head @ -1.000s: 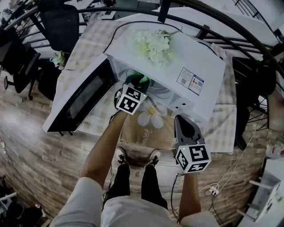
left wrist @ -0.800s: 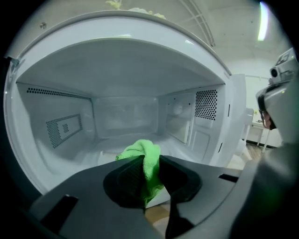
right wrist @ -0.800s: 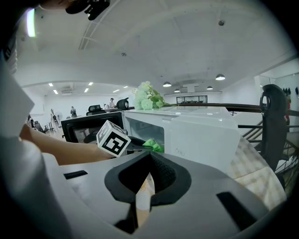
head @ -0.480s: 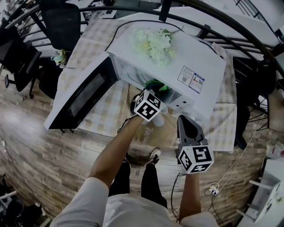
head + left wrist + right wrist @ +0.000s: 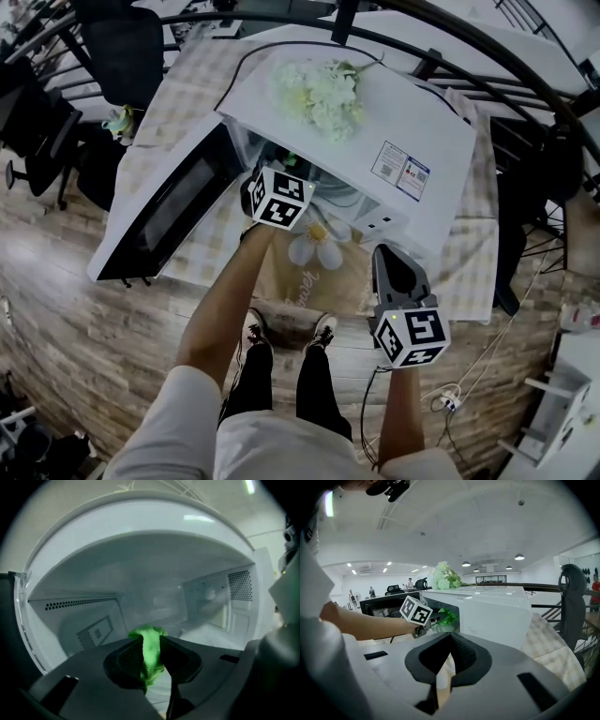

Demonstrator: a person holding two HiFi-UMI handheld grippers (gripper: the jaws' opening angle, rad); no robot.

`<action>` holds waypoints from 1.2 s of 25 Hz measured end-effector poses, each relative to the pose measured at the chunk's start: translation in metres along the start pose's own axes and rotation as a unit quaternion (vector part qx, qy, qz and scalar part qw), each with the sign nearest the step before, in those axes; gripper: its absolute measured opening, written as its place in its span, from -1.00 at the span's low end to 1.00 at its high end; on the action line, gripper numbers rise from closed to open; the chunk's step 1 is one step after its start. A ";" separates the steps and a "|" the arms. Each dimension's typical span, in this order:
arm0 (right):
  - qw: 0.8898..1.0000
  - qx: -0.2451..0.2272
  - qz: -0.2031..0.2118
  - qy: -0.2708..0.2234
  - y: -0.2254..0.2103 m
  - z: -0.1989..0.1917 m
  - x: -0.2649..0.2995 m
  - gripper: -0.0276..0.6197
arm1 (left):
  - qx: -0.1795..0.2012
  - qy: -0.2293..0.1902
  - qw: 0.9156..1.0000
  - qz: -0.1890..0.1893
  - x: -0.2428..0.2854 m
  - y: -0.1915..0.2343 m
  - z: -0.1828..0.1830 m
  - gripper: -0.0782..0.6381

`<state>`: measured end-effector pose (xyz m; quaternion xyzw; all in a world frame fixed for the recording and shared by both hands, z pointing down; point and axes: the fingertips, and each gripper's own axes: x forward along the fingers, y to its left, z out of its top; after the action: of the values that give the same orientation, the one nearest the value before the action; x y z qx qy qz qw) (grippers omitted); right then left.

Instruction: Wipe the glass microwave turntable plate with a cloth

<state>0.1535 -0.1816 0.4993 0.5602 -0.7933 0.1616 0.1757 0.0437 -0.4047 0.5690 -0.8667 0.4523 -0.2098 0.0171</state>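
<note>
The white microwave (image 5: 403, 141) stands with its door (image 5: 159, 211) swung open to the left. My left gripper (image 5: 281, 174) reaches into the cavity, shut on a green cloth (image 5: 149, 660) that sticks out past the fingertips. In the left gripper view the cavity floor, with the pale glass turntable plate (image 5: 206, 633), is blurred under the cloth; I cannot tell whether the cloth touches it. From the right gripper view the left gripper (image 5: 423, 625) and the cloth (image 5: 449, 617) show at the microwave's (image 5: 487, 613) mouth. My right gripper (image 5: 383, 253) hangs outside, in front of the microwave's right side, shut and empty.
White artificial flowers (image 5: 323, 92) lie on top of the microwave. It sits on a checked tablecloth (image 5: 473, 253), with a flower-printed bag (image 5: 317, 246) hanging below the front edge. Black railings (image 5: 525, 66) and office chairs (image 5: 122, 47) surround the table. The person's shoes (image 5: 255, 328) are on the wooden floor.
The left gripper with the cloth swept right inside the microwave half a second ago and is now back at the left. The right gripper has barely moved.
</note>
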 end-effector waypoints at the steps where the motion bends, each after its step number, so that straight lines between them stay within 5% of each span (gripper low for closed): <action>1: 1.000 -0.001 0.001 0.002 0.001 -0.002 0.001 -0.87 | 0.005 0.011 1.000 0.012 0.004 0.010 -0.004 -0.49; 6: 1.000 -0.006 0.003 0.009 0.003 -0.005 0.007 -0.87 | 0.025 0.064 0.997 -0.028 0.023 0.001 -0.028 -0.49; 15: 1.000 -0.004 0.002 0.000 0.004 0.009 0.015 -0.87 | 0.029 0.062 0.988 -0.139 0.006 -0.063 -0.028 -0.52; 22: 1.000 -0.003 0.004 -0.003 0.007 0.014 0.016 -0.87 | -0.012 0.048 0.977 -0.209 -0.008 -0.122 -0.016 -0.52; 28: 1.000 -0.004 0.003 -0.002 0.008 0.015 0.010 -0.87 | -0.044 0.008 0.955 -0.294 -0.023 -0.159 0.003 -0.52; 30: 1.000 -0.003 0.001 -0.001 0.007 0.013 0.008 -0.87 | -0.047 -0.023 0.961 -0.272 -0.024 -0.144 0.012 -0.52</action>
<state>0.1434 -0.1921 0.4914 0.5589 -0.7945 0.1592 0.1764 0.1484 -0.3025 0.5816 -0.9615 0.2081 -0.1649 -0.0715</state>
